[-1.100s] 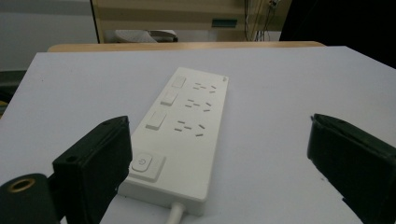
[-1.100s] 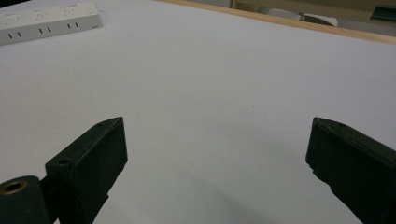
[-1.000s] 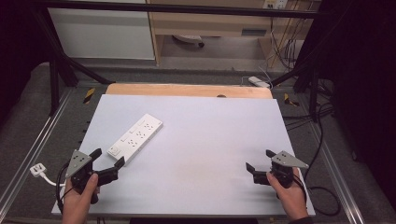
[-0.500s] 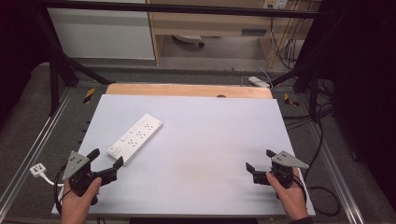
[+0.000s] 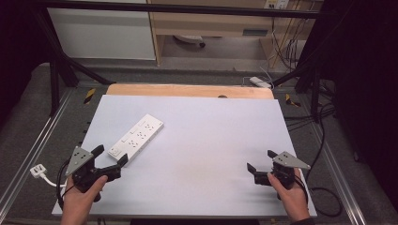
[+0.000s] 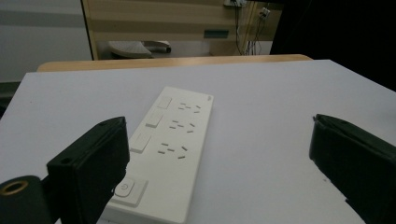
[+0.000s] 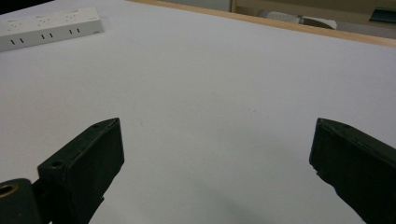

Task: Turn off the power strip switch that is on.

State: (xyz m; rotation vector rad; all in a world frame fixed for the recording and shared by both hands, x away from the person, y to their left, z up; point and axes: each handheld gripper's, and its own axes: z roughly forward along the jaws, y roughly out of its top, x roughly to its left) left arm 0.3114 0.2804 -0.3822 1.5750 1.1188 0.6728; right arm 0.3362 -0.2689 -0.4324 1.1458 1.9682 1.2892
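A white power strip lies at an angle on the left part of the white table, its switch end nearest me. My left gripper is open just short of that near end, held by a hand at the front left. In the left gripper view the power strip lies straight ahead between the wide-apart jaws of the left gripper, with nothing in them. My right gripper is open over bare table at the front right. From the right gripper the power strip shows far off at the upper left.
A wooden strip runs along the table's far edge. A white plug on a cable lies off the table's left side. Another white power strip sits on the floor behind, among cables. Metal rails flank the table.
My left gripper has edged slightly forward toward the power strip's near end. The right gripper and the power strip have stayed where they were.
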